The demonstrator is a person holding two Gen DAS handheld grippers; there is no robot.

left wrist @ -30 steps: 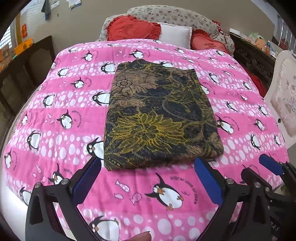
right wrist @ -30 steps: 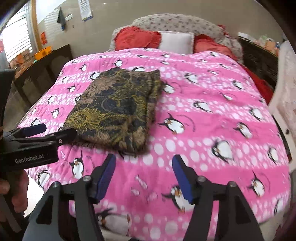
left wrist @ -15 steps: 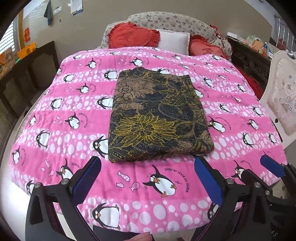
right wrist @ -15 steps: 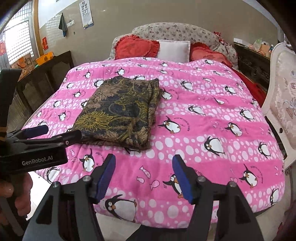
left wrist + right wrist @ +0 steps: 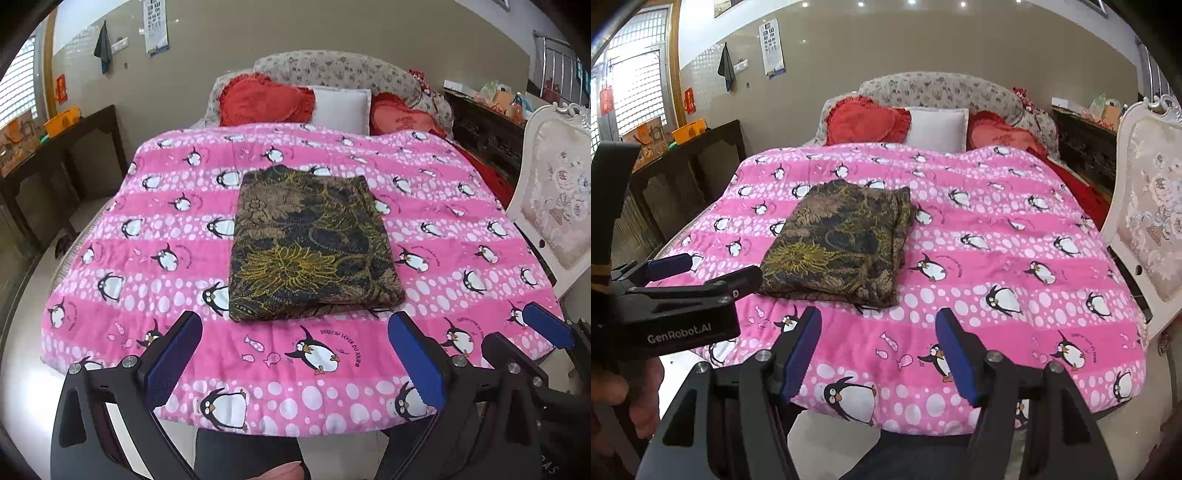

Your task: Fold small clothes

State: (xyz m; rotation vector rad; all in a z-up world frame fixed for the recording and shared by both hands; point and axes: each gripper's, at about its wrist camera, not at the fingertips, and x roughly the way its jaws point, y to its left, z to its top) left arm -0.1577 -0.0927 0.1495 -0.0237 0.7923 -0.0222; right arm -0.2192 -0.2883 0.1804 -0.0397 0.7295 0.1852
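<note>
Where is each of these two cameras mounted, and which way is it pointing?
Left wrist view: sits on the left gripper, facing the bed's headboard over the folded floral garment; its own open fingers show, plus the right gripper's blue tip at far right.
Right wrist view: sits on the right gripper, facing the same way from further right; its open fingers, the left gripper and a hand show.
Both share the garment, pink penguin blanket and pillows.
</note>
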